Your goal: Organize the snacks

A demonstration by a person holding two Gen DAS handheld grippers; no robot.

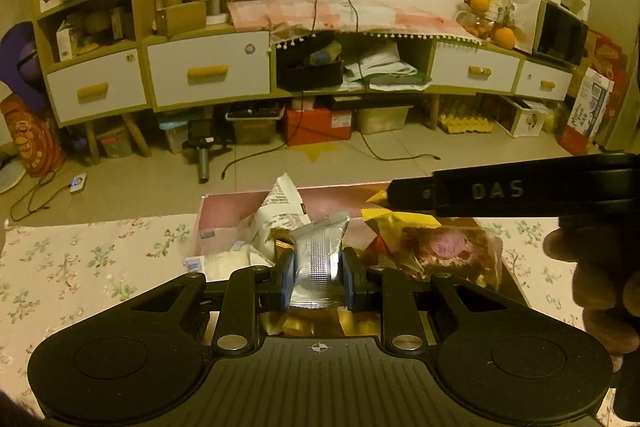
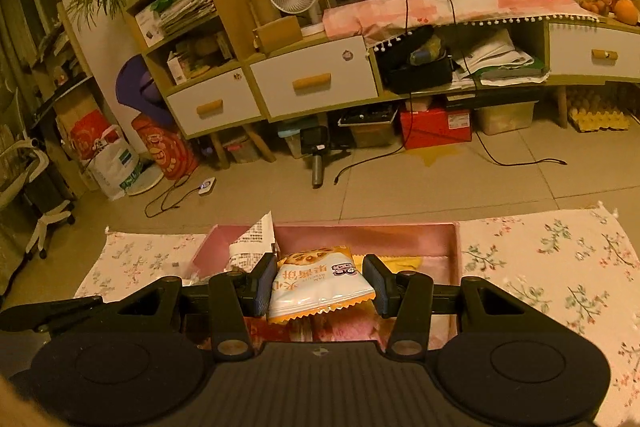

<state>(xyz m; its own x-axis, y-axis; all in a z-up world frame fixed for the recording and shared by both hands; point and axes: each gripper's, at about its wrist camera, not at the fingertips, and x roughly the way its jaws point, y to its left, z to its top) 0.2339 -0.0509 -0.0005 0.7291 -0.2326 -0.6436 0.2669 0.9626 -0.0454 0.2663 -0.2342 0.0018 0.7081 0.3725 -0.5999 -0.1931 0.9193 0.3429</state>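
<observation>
My left gripper [image 1: 317, 277] is shut on a small silver foil snack packet [image 1: 318, 259] and holds it over the pink box [image 1: 228, 211]. The box holds a white printed bag [image 1: 280, 211], a yellow packet [image 1: 394, 221] and a clear-wrapped pink pastry [image 1: 448, 249]. My right gripper [image 2: 320, 281] holds a white and orange biscuit packet [image 2: 316, 281] between its pads over the same pink box [image 2: 452, 247]. The right gripper's body also shows in the left wrist view [image 1: 500, 193], above the box's right side.
The box sits on a floral cloth [image 1: 80, 267] [image 2: 540, 259]. Beyond it is tiled floor with cables [image 2: 520, 159] and a long cabinet with white drawers [image 1: 208, 67]. A hand [image 1: 600, 287] shows at the right.
</observation>
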